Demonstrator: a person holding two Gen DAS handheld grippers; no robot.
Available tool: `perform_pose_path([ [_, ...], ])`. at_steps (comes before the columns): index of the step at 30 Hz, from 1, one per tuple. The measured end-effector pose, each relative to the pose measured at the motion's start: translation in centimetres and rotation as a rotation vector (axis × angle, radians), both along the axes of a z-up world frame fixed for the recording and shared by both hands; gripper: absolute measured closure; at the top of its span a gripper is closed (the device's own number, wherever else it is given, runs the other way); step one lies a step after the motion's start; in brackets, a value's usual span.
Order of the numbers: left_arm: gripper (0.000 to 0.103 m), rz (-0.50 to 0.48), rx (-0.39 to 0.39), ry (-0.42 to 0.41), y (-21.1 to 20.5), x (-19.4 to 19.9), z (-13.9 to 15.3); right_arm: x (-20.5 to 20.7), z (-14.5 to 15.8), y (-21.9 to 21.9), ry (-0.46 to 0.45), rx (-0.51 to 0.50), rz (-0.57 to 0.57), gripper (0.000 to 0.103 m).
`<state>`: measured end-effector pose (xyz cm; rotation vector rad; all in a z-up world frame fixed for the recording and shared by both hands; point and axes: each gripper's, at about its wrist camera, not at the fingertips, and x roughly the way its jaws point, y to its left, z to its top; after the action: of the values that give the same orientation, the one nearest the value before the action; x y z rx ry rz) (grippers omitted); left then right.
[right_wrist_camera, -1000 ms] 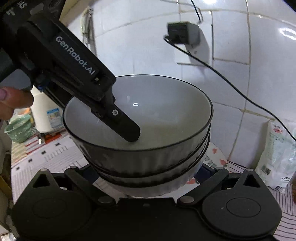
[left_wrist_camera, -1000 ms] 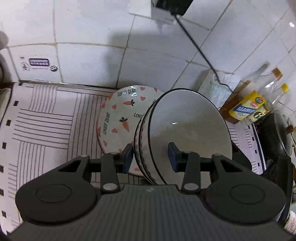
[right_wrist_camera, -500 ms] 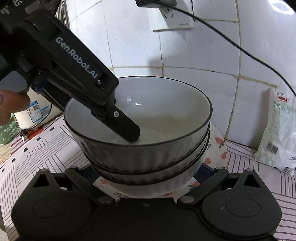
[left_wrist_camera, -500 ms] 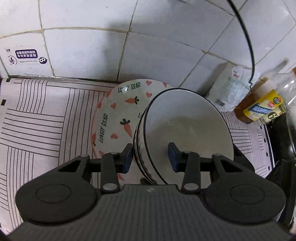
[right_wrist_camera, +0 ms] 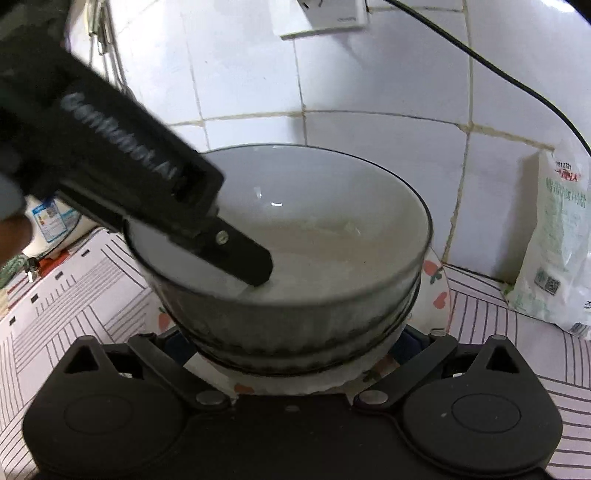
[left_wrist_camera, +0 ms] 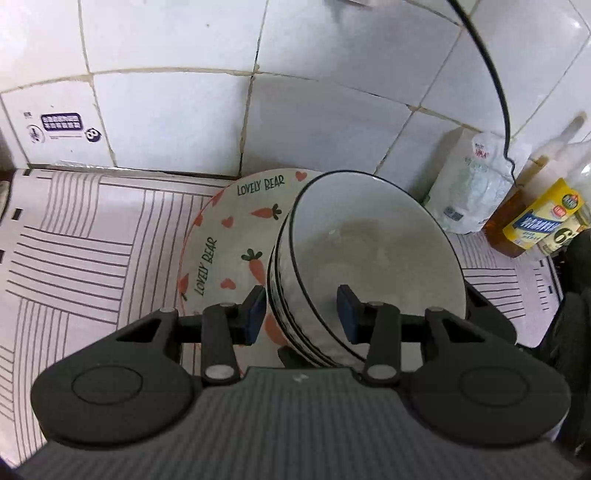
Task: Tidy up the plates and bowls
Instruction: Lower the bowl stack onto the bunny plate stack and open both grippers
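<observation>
A stack of three white bowls [left_wrist_camera: 369, 251] with black rims hangs just over, or rests on, a "LOVELY BEAR" plate [left_wrist_camera: 229, 236] printed with carrots and hearts; contact is hidden. My left gripper [left_wrist_camera: 301, 314] pinches the stack's near wall, one pad outside and one inside. In the right wrist view the bowl stack [right_wrist_camera: 295, 236] fills the middle, with the left gripper's finger [right_wrist_camera: 240, 254] reaching into the top bowl. My right gripper [right_wrist_camera: 291, 343] clasps the lowest bowl from both sides. The plate [right_wrist_camera: 437, 291] peeks out beneath.
A striped mat [left_wrist_camera: 92, 236] covers the counter up to the tiled wall. A white salt bag [left_wrist_camera: 465, 184] and an oil bottle [left_wrist_camera: 535, 218] stand to the right. A black cable [right_wrist_camera: 517, 81] runs from a wall socket [right_wrist_camera: 325, 14]. A white jug [right_wrist_camera: 51, 221] stands at left.
Both grippers have carried the bowl stack down and toward the wall, over the carrot plate. The plate now shows closer beneath the bowls. Both grips look unchanged.
</observation>
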<state>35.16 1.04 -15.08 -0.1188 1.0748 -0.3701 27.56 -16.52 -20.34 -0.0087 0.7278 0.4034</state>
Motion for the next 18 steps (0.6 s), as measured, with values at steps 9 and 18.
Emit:
perform_pose_path([
  [9,0.051,0.082,-0.010,-0.026,2.2,-1.9,1.7,-1.2,1.7,1.1,0.073,-0.036,-0.044,0.000],
  [18,0.048,0.102,-0.008,-0.092,3.8,-5.2,5.0,-5.3,3.5,0.6,0.049,-0.029,-0.094,0.000],
])
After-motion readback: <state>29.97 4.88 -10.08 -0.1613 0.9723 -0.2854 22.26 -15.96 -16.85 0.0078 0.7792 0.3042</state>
